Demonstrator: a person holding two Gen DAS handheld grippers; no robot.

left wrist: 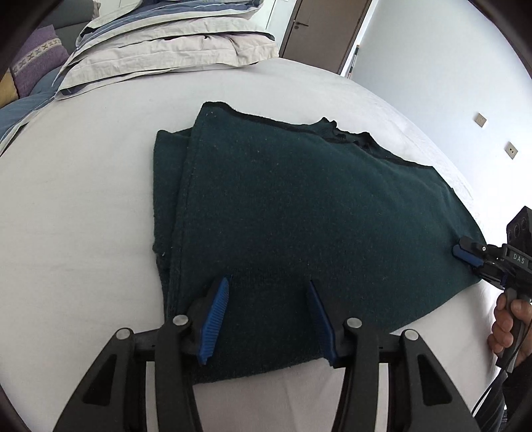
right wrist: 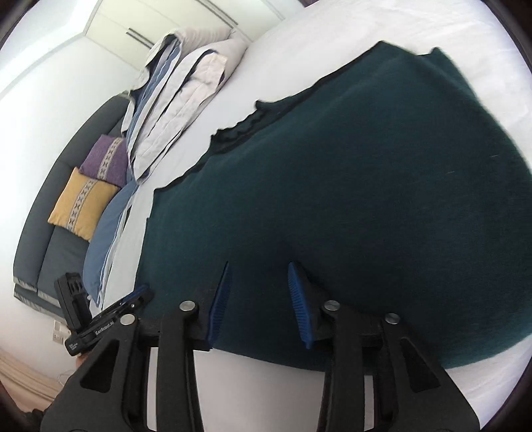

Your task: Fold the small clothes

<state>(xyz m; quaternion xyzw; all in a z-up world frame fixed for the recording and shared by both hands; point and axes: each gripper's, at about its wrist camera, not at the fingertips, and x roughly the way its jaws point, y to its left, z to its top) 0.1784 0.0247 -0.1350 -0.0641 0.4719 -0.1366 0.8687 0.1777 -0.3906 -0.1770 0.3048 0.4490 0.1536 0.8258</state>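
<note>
A dark green knitted garment [left wrist: 299, 212] lies spread on the white bed [left wrist: 76, 216], with one side folded over along its left part. My left gripper [left wrist: 269, 285] is open, its blue pads resting on the garment's near hem. My right gripper [right wrist: 259, 269] is open too, over the garment [right wrist: 349, 186] near its edge. In the left wrist view the right gripper [left wrist: 465, 252] sits at the garment's right corner, held by a hand. In the right wrist view the left gripper [right wrist: 133, 299] shows at the garment's left corner.
Folded striped bedding [left wrist: 173, 43] is piled at the bed's far side. Purple [right wrist: 106, 159] and yellow [right wrist: 83, 202] cushions lie on a grey sofa [right wrist: 43, 239] beside the bed. A brown door [left wrist: 322, 30] and a white wall [left wrist: 449, 76] stand beyond.
</note>
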